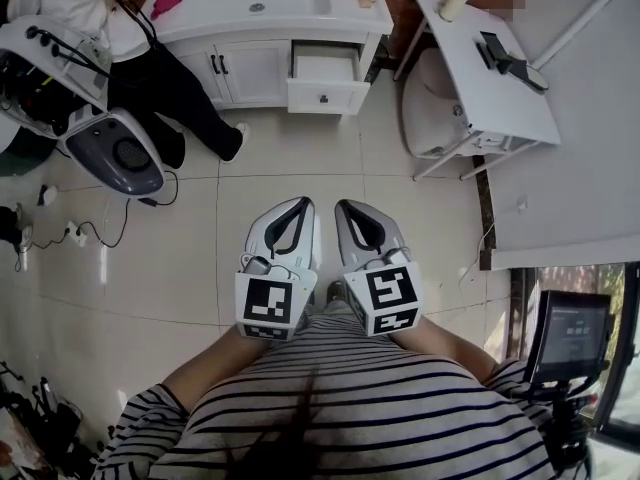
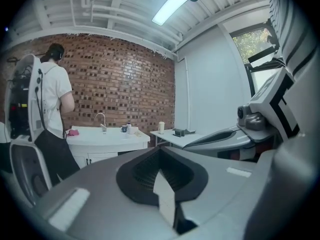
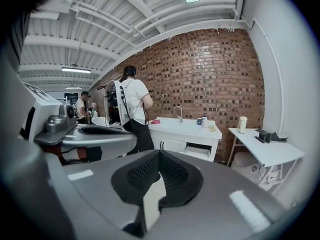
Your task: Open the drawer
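Note:
The white vanity cabinet stands against the brick wall at the top of the head view. Its right-hand drawer is pulled out, with a small knob on its front. The right gripper view shows that drawer standing open below the sink top. My left gripper and right gripper are side by side close to my body, far from the cabinet across the tiled floor. Both point toward it. Each has its jaws closed tip to tip with nothing between them, left and right.
A person in a white shirt stands at the vanity's left end. A white machine and cables lie at the left. At the right are a white table with a cup, and a monitor on a stand.

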Tool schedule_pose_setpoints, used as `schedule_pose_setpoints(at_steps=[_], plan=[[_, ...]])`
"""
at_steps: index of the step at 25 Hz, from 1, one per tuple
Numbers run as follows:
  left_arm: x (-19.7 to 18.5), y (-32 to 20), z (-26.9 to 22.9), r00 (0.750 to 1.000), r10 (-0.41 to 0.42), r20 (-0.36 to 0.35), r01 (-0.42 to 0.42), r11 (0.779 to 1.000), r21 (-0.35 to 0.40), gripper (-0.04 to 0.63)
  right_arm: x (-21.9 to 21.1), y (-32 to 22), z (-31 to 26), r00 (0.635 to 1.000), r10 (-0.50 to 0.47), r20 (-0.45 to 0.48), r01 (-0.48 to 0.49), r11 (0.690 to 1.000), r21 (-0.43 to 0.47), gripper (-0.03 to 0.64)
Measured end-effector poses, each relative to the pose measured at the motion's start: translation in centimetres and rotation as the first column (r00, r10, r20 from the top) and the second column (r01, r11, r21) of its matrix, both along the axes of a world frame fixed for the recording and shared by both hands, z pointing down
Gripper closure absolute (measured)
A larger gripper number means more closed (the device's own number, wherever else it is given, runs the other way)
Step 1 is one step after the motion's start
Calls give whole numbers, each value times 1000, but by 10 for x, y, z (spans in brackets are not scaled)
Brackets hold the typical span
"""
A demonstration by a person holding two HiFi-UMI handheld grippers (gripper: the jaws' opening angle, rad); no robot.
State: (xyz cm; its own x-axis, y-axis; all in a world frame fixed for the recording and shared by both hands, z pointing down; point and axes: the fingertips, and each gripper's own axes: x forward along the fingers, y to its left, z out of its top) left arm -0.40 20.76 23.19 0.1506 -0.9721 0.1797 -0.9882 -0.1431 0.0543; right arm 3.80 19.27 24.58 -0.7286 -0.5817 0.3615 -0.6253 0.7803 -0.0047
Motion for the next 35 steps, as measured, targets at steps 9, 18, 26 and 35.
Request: schedule_pose_setpoints(at_steps=[9,18,26,35], plan=[[28,1,-2,1000,-12,23,12,1000,-2,580,14,-1,-12,996,-46,73,46,999,3,617],[43,4,-6,999,-18,36,18,1000,0,580,25,3,-14,995,-66,71,65,998,12,617],[50,-6,-6,999,-23,44,24,1000,-9,580,26,-2,-15,993,-96,74,96,995,10,617],[54,-20,-9,998,-27,53,28,999,-16,580,27,-15,-20,990,-118,71,117,993,23,617]])
